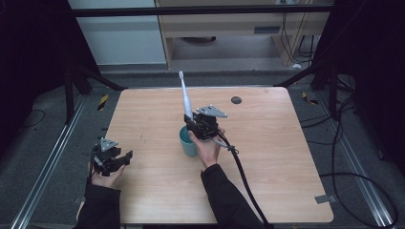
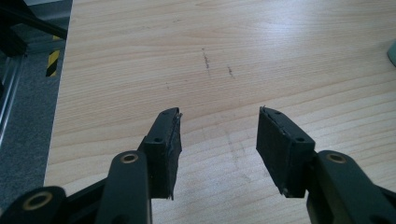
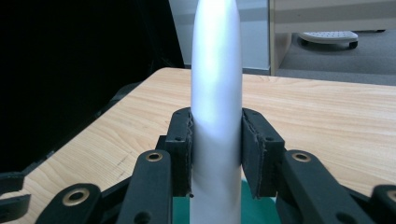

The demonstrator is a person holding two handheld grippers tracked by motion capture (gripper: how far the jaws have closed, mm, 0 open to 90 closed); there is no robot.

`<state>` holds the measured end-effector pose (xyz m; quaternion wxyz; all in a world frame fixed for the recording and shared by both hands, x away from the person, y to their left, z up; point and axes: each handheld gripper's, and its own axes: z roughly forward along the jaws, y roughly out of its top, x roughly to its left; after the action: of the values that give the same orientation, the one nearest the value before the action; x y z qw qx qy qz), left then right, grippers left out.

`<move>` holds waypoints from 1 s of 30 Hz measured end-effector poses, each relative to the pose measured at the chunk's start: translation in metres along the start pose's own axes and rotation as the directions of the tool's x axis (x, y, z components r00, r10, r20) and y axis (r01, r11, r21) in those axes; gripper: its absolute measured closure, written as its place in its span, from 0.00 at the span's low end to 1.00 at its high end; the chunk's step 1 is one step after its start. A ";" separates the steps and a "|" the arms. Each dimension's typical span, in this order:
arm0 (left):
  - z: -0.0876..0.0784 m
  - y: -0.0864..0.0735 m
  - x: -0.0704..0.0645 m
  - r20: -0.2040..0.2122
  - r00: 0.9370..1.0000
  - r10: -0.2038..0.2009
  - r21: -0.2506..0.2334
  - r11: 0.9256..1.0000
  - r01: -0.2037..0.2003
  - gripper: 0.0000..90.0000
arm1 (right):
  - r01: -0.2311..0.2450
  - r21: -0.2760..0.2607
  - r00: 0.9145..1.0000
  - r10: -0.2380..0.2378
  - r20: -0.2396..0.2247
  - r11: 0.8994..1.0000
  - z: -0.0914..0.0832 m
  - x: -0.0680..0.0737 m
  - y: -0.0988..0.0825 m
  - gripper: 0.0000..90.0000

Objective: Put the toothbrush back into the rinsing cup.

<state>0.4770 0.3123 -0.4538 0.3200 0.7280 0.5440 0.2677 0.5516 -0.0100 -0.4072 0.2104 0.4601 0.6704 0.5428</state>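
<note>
Pinching a white electric toothbrush (image 1: 186,100) by its handle, the right claw (image 1: 191,120) holds it upright above a teal cup (image 1: 187,141) near the bench (image 1: 267,157) middle. The left claw (image 1: 125,158) hovers spread at the bench's left edge.

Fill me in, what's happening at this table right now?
A person's right gripper is clamped on the handle of a white electric toothbrush, holding it upright just over a teal plastic cup standing on the light wooden table. The left gripper rests near the table's left edge, jaws open and empty.
</note>
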 end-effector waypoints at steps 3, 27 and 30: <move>0.000 0.000 0.000 0.000 1.000 -0.001 0.000 1.000 0.001 0.55 | 0.001 0.008 1.000 -0.002 0.010 1.000 0.003 0.000 -0.005 0.74; 0.001 0.000 -0.001 0.002 1.000 0.006 0.003 1.000 -0.006 0.56 | 0.043 0.101 0.997 -0.049 0.057 0.994 0.012 0.003 -0.030 0.73; 0.001 0.000 -0.001 0.003 1.000 0.005 0.003 1.000 -0.005 0.56 | 0.042 0.118 0.997 -0.049 0.058 0.992 0.013 0.003 -0.031 0.73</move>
<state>0.4776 0.3113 -0.4551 0.3189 0.7304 0.5420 0.2664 0.5484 -0.0005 -0.4394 0.2159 0.4726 0.7044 0.4836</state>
